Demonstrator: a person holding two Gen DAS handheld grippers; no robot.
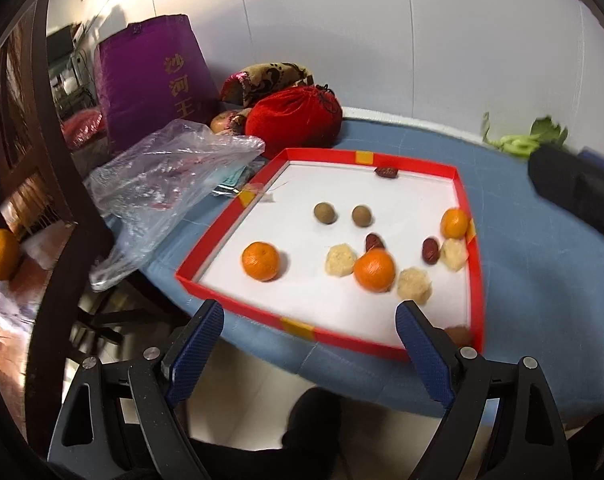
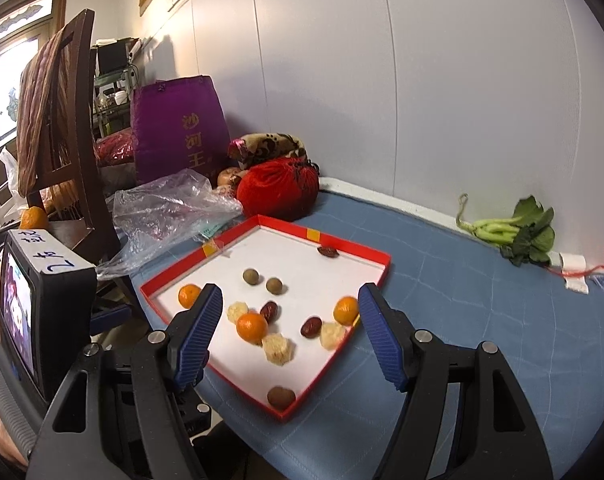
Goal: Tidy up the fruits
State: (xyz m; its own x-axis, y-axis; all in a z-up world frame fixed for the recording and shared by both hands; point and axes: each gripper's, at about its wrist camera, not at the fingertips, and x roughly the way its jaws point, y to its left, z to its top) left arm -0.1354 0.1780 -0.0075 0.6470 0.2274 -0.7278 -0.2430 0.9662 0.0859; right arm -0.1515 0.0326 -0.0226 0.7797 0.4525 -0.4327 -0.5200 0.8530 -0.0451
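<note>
While hovering short of the near rim of the red tray (image 1: 422, 164), left gripper (image 1: 310, 322) spread wide, blue pads (image 1: 199, 354) apart, nothing between them. Right gripper (image 2: 290, 304) likewise released and empty, raised over the tray's near corner, jaws framing the fruit from above without touching any. Inside the tray, on its white floor: three oranges, one (image 1: 260, 261) alone toward the left side, one (image 1: 374, 270) in the middle cluster, one (image 1: 454, 223) tight against the right wall. Three pale, rough-skinned fruits (image 1: 341, 259) scattered around the middle orange, one of them touching it. Two round brown fruits (image 1: 325, 213) side by side, slightly apart, farther back. Three dark red dates: one (image 1: 386, 172) against the far wall, one (image 1: 374, 242) just behind the middle orange, one (image 1: 430, 251) beside a pale fruit near the right wall. One larger brown fruit (image 2: 281, 397) alone in the near corner. Tray flat on the blue table cover (image 2: 482, 340). Left of the tray, a crumpled clear plastic bag (image 1: 169, 176); behind it, a red drawstring pouch (image 1: 293, 116) and a purple bag (image 1: 153, 76). Leafy greens (image 2: 514, 232) lying by the wall, well apart from the tray. Another orange (image 1: 2, 255) off the table, on a dark wooden chair (image 2: 77, 140).
</note>
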